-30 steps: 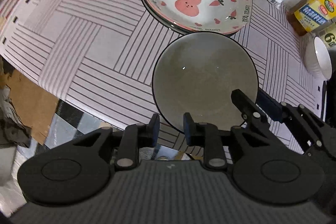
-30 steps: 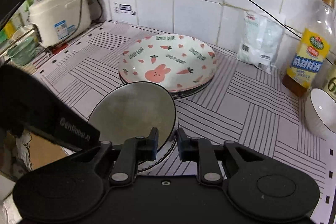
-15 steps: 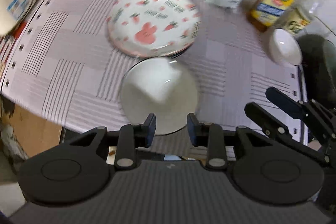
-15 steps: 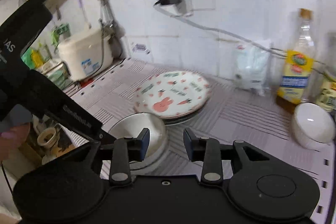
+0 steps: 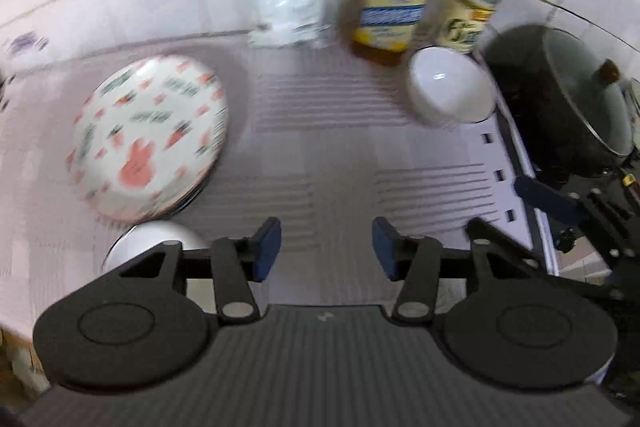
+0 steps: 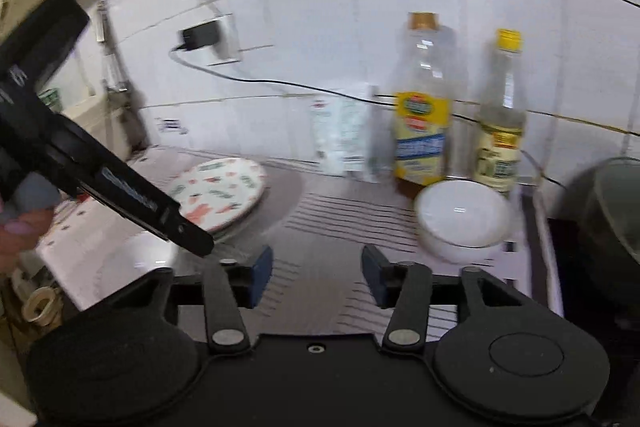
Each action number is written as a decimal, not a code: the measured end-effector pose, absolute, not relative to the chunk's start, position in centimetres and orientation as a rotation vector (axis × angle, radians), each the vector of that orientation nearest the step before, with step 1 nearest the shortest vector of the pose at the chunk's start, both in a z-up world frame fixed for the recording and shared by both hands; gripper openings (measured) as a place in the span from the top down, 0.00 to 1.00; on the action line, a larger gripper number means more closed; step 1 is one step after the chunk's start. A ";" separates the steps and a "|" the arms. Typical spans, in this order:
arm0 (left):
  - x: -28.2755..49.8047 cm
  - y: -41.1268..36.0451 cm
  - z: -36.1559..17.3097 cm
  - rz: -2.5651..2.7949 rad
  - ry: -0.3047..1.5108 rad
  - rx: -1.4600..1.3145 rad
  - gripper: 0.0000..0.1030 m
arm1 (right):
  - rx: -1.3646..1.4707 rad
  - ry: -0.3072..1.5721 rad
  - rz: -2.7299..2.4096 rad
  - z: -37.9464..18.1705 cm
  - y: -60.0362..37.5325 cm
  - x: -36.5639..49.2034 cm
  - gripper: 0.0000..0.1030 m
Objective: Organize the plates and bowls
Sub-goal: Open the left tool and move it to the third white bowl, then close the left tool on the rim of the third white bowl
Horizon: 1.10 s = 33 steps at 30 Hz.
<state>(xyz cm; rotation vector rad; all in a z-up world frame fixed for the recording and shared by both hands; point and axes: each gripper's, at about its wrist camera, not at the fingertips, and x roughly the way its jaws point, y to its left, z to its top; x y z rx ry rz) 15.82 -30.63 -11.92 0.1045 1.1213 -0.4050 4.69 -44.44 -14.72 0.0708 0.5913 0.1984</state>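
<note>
Only the left wrist view is showing the grey bowl [image 5: 154, 241], sitting at the counter's [image 5: 332, 163] near edge just in front of the rabbit plate [image 5: 146, 137], partly hidden behind the left gripper [image 5: 326, 247]. Only the right wrist view is showing the wall socket [image 6: 208, 37]. The white bowl [image 6: 462, 217] is resting near the counter's right edge, before two bottles [image 6: 424, 99]. Both grippers are hovering over the counter, jaws spread wide and holding nothing; the right gripper [image 6: 318, 277] is pointing toward the wall.

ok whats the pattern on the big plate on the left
White plate with pink rabbit, carrot and heart prints plus dark lettering, blurred here; clearest in the left wrist view.
</note>
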 end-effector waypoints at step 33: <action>28.6 -45.8 -23.6 -0.519 1.185 0.091 0.75 | 0.029 0.672 -0.156 -26.6 -51.0 17.2 0.12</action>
